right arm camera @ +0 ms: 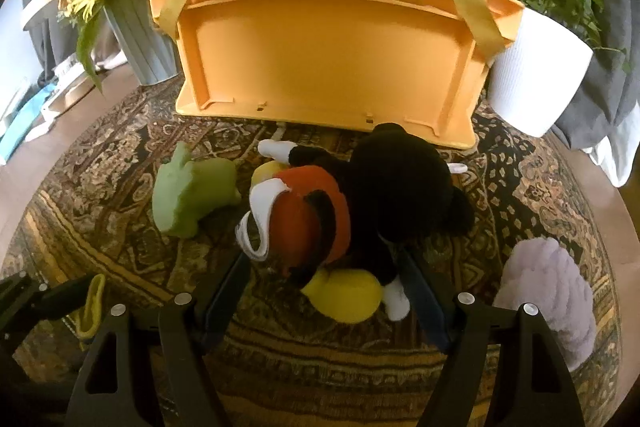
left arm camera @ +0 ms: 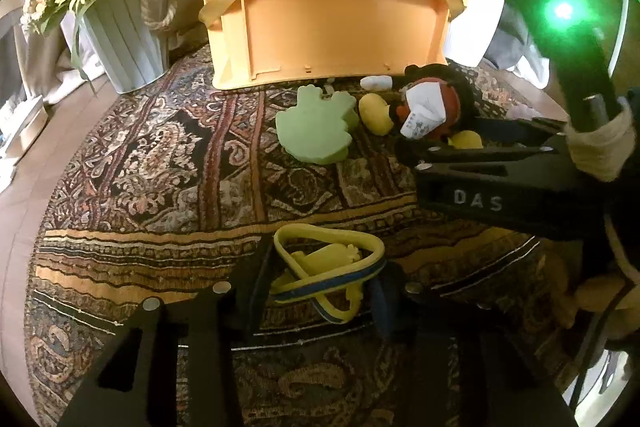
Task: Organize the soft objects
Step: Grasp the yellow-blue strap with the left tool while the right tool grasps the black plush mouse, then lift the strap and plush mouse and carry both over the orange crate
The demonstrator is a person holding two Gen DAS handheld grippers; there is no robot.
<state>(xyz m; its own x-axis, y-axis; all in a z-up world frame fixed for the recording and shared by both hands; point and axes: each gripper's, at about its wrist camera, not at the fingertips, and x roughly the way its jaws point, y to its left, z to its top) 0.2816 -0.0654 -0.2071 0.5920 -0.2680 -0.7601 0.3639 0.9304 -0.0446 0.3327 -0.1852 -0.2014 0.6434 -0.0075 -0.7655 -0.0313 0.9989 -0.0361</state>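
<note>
Left wrist view. The left claw (left arm camera: 320, 285) is seen closed on a yellow frog toy (left arm camera: 326, 267), a rubbery loop-shaped piece with blue edging, which is pinched between the two pads at the near edge of the patterned rug (left arm camera: 160, 163). The rug appears to cover a round tabletop, though this cannot be confirmed. Farther off, a green foam frog (left arm camera: 316, 125) lies flat at centre, with a plush mouse (left arm camera: 430, 107) to its right. The orange crate (left arm camera: 328, 27), fitted with yellow straps, stands at the far edge between a sunflower pot (left arm camera: 124, 39) on the left and a white planter (left arm camera: 472, 27) on the right. The right claw (left arm camera: 408, 143) is seen entering from the right, beside the plush mouse.

Right wrist view. The right claw (right arm camera: 324, 275) is held wide, its jaws set on either side of the plush mouse (right arm camera: 360, 203) but not pressed against it. A lilac plush (right arm camera: 548, 291) lies near right, well apart from the crate (right arm camera: 320, 59). The green foam frog (right arm camera: 192, 195) lies left of the mouse.

Assessment. The step in hand is judged to be pick-up: one soft item is secured on the left, a second is bracketed on the right. Nothing can be seen inside the crate from these angles. The next move is judged to call for the right jaws to be closed on the mouse's body, after which both items are to be lifted clear of the rug and carried over the crate's near wall.
</note>
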